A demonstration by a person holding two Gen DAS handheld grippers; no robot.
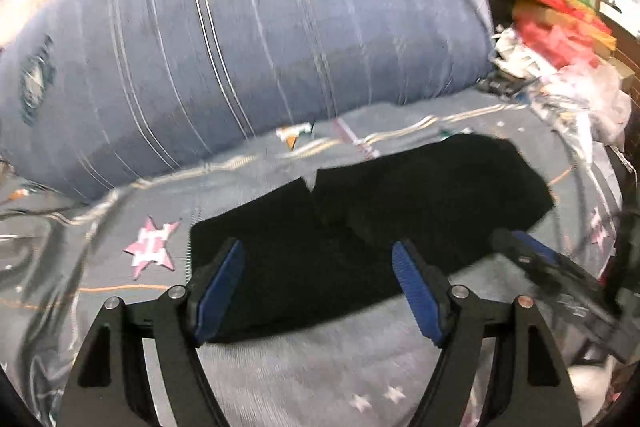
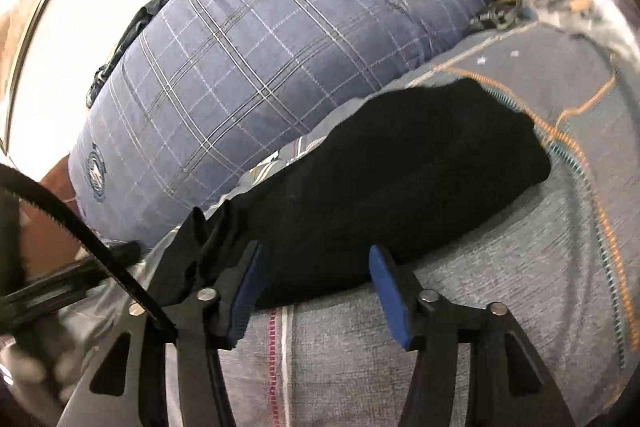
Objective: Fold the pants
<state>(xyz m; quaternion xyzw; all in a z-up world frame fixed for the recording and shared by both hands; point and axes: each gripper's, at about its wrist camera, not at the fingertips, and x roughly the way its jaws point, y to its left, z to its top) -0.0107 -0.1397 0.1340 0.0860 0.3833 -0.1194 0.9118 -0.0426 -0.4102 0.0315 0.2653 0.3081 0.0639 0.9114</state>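
The left gripper (image 1: 318, 259), black with blue ribbed pads, points forward and a little down over the bed, and its jaws stand wide apart, holding nothing. The folded black fabric pants (image 1: 360, 223) lie flat on the grey bedsheet with pink stars and orange stitching (image 1: 100, 267); in the left wrist view they fill the space between the two pads and reach out toward 1 o'clock. The near edge of the pants passes just behind the pad tips, but I cannot tell if the pads touch the cloth.

The right gripper (image 2: 316, 259) is also tilted forward over the bed, with jaws released and wide. In its view the pants (image 2: 400, 167) stretch from between the pads toward 2 o'clock, and a bunched dark end of cloth sits at 10 o'clock, against the outer side of the left finger (image 2: 208, 267).

Behind the pants, at 12 o'clock, a large blue checked pillow with a round emblem (image 2: 260, 59) lies on the bed. At 2 o'clock in the left view there is a pile of red and white things (image 1: 560, 39), blurred.
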